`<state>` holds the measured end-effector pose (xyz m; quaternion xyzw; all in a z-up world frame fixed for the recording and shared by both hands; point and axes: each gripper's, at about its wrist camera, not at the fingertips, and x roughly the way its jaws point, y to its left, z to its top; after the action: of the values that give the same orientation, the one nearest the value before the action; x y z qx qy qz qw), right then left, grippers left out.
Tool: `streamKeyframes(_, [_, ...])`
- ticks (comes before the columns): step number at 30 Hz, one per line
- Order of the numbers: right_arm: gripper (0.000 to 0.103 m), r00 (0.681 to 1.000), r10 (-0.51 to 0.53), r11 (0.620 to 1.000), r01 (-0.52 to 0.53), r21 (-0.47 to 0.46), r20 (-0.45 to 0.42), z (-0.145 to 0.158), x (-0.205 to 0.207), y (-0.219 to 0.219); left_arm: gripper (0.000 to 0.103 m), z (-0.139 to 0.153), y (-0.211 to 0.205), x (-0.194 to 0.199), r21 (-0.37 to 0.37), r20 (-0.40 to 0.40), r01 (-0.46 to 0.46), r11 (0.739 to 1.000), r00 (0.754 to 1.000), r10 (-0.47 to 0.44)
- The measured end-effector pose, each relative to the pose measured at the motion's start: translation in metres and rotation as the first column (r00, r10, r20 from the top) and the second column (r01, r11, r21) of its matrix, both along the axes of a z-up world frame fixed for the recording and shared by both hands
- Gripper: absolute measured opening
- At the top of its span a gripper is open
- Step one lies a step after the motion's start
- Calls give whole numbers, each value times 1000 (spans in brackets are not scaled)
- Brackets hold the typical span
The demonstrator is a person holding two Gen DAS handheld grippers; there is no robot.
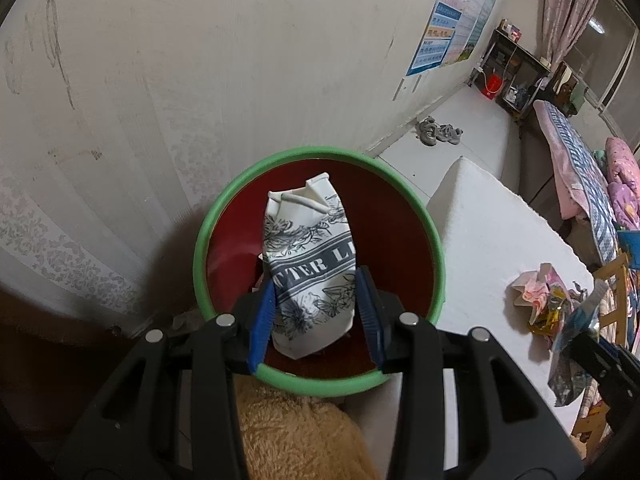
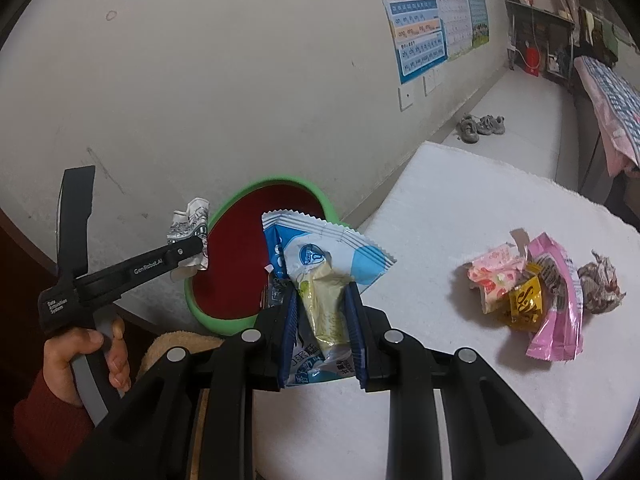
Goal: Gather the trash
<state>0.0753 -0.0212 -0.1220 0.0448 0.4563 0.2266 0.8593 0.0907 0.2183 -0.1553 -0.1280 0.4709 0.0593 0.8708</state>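
A scuffed pale wall [image 1: 200, 60] with posters [image 2: 420, 32] backed the scene, and a white padded surface [image 2: 460, 208] ran out from it toward a bed and shelves at the far end. Beside that surface, against the wall, stood the bin [image 1: 200, 248], green-rimmed and red inside.

The left gripper [image 1: 316, 312] hung right over the bin's mouth, its blue pads clamped on either side of a crumpled white paper bag [image 1: 310, 264] printed with dark flowers and lettering. From the right wrist view the same paper bag [image 2: 192, 220] sat just above the bin's near rim [image 2: 208, 316], with the person's hand [image 2: 92, 356] squeezing the handle. The right gripper [image 2: 322, 312] was clenched on a blue-and-white snack wrapper [image 2: 316, 260], carried between the table edge and the bin. Something small seemed to lie at the bin's bottom, though the paper bag hid most of it.

The step in hand looked like the drop: the paper bag was positioned for release. The next move would call for letting the left jaws go slack, clearing that gripper aside, then bringing the snack wrapper over the opening. A heap of wrappers [image 2: 532, 292] remained on the white surface, well apart from the bin, so more trips were due.
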Motion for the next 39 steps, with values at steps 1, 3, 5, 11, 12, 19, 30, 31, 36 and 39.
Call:
streamKeyframes(1, [23,1000,9,1000,-9,-5,2,1,0,2,38,0,1,1,4,2,2,1000,1000,-2])
streamKeyframes(3, [23,1000,19,1000,-19,-19,6,1,2,4,38,-2,2,4,6,0,2,1000,1000,-2])
streamKeyframes(5, [23,1000,17,1000,-17,-15,1,-1,4,5,38,-4,4,6,10,-5,1,1000,1000,0])
streamKeyframes(11, [23,1000,13,1000,-13,-8,-3,-2,5,5,38,-7,4,13,37,-13,11,999,1000,-10])
streamKeyframes(12, [23,1000,15,1000,-15,-8,-5,-3,4,6,38,-7,4,14,38,-12,13,999,1000,-12])
streamKeyframes(19, [23,999,36,999,-36,6,-16,-6,12,13,38,-6,-1,22,49,-7,30,998,1000,-30])
streamKeyframes(30, [25,992,118,991,-114,73,-52,-2,46,55,70,-12,16,6,4,-11,-44,999,999,44])
streamKeyframes(31, [25,990,126,990,-121,78,-58,-2,50,62,70,-12,18,2,2,-14,-52,999,999,52])
streamKeyframes(36, [29,985,143,986,-133,102,-94,-8,67,84,70,-10,31,-20,-18,-19,-109,994,994,109])
streamKeyframes(39, [30,982,143,984,-128,125,-120,-12,75,92,70,-9,36,-31,-26,-19,-138,990,990,137])
